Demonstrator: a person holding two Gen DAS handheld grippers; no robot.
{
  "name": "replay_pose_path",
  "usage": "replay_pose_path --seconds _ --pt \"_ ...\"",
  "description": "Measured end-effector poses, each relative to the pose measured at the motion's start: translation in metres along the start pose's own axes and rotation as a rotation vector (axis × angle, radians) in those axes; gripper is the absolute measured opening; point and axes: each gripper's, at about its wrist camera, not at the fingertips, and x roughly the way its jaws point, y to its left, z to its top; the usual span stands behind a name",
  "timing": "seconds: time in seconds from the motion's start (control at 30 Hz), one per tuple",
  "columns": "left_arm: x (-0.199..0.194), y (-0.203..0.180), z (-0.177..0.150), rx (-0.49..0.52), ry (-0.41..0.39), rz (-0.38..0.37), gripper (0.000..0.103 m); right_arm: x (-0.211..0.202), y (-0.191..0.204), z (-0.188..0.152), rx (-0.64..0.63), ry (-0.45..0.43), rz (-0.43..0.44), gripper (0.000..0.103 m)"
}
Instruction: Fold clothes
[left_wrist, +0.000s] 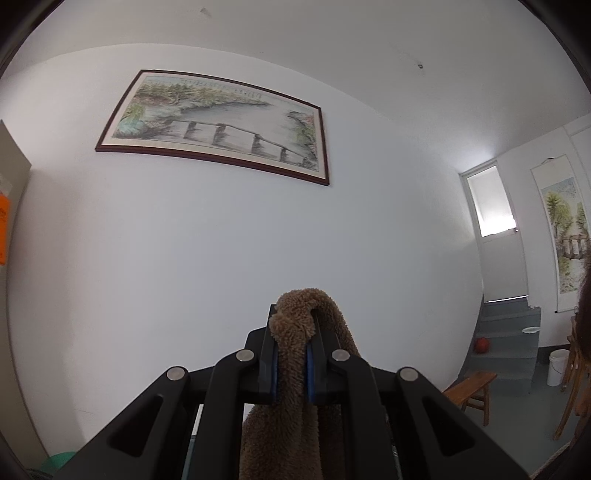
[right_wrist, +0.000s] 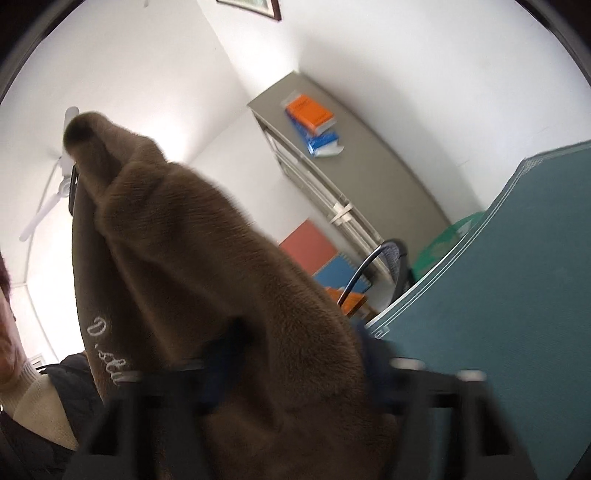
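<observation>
- Two hand-held grippers have hold of or sit against one brown fleecy garment (left_wrist: 295, 369), which is lifted up in the air in front of a white wall.
- The left gripper (left_wrist: 291, 354) has its jaws pressed together on a bunched fold of the fleece; the fabric humps over the black fingers and their blue pads (left_wrist: 309, 373), then hangs down below.
- From the right wrist view the same garment (right_wrist: 207, 258) drapes across most of the picture, its peak at the upper left, with white embroidered script (right_wrist: 105, 352) on a smoother, darker panel.
- The right gripper (right_wrist: 295, 373) is blurred and buried under the cloth; its jaws appear narrowed with fleece between them, but a firm grip cannot be told.
- A teal-topped table (right_wrist: 517, 332) lies at the right, just beside the hanging fabric.
- A framed landscape painting of a bridge (left_wrist: 218, 125) hangs on the wall behind the left gripper.
- A grey cabinet (right_wrist: 369, 162) stands well beyond.
</observation>
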Motion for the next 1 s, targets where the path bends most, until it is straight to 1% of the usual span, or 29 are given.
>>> replay_pose_path --seconds 0.03,0.1,0.13,0.2,0.33,0.4,0.47,0.5,0.6,0.67,0.77,0.8,0.87,0.93,1.0 --pt "0.000 0.006 -0.001 -0.007 0.001 0.013 0.013 0.002 0.007 0.000 -0.010 -0.004 -0.027 0.025" --pt "-0.001 0.017 -0.004 -0.021 0.003 0.039 0.013 -0.002 0.031 -0.012 -0.026 -0.036 -0.084 0.020" --pt "-0.002 0.023 -0.006 -0.028 0.004 0.053 0.013 -0.008 0.040 -0.017 -0.032 -0.064 -0.116 0.018" --pt "-0.003 0.035 -0.010 -0.044 0.002 0.082 0.014 -0.024 0.062 -0.018 -0.042 -0.134 -0.210 0.015" --pt "0.001 0.056 -0.023 -0.072 0.020 0.125 0.014 -0.084 0.118 -0.008 -0.097 -0.348 -0.578 0.013" --pt "0.005 0.062 -0.032 -0.085 0.035 0.135 0.014 -0.105 0.161 -0.005 -0.193 -0.461 -0.779 0.013" --pt "0.010 0.066 -0.041 -0.091 0.048 0.147 0.014 -0.115 0.210 -0.003 -0.327 -0.564 -0.993 0.013" --pt "0.013 0.065 -0.046 -0.084 0.052 0.159 0.014 -0.115 0.231 -0.003 -0.383 -0.607 -1.070 0.012" --pt "0.020 0.064 -0.062 -0.072 0.070 0.191 0.014 -0.110 0.283 -0.001 -0.528 -0.719 -1.248 0.012" --pt "0.024 0.066 -0.071 -0.086 0.081 0.206 0.014 -0.113 0.311 0.000 -0.599 -0.791 -1.325 0.012" --pt "0.026 0.062 -0.080 -0.064 0.085 0.254 0.014 -0.135 0.350 -0.005 -0.677 -0.875 -1.411 0.012" --pt "0.027 0.061 -0.083 -0.057 0.086 0.270 0.014 -0.135 0.359 -0.007 -0.707 -0.894 -1.441 0.012" --pt "0.029 0.054 -0.088 -0.021 0.086 0.314 0.014 -0.114 0.379 -0.009 -0.784 -0.921 -1.515 0.012" --pt "0.030 0.045 -0.090 0.012 0.079 0.350 0.014 -0.104 0.393 -0.012 -0.853 -0.946 -1.575 0.012" --pt "0.029 0.038 -0.090 0.029 0.066 0.365 0.014 -0.080 0.392 -0.002 -0.906 -0.964 -1.612 0.012"
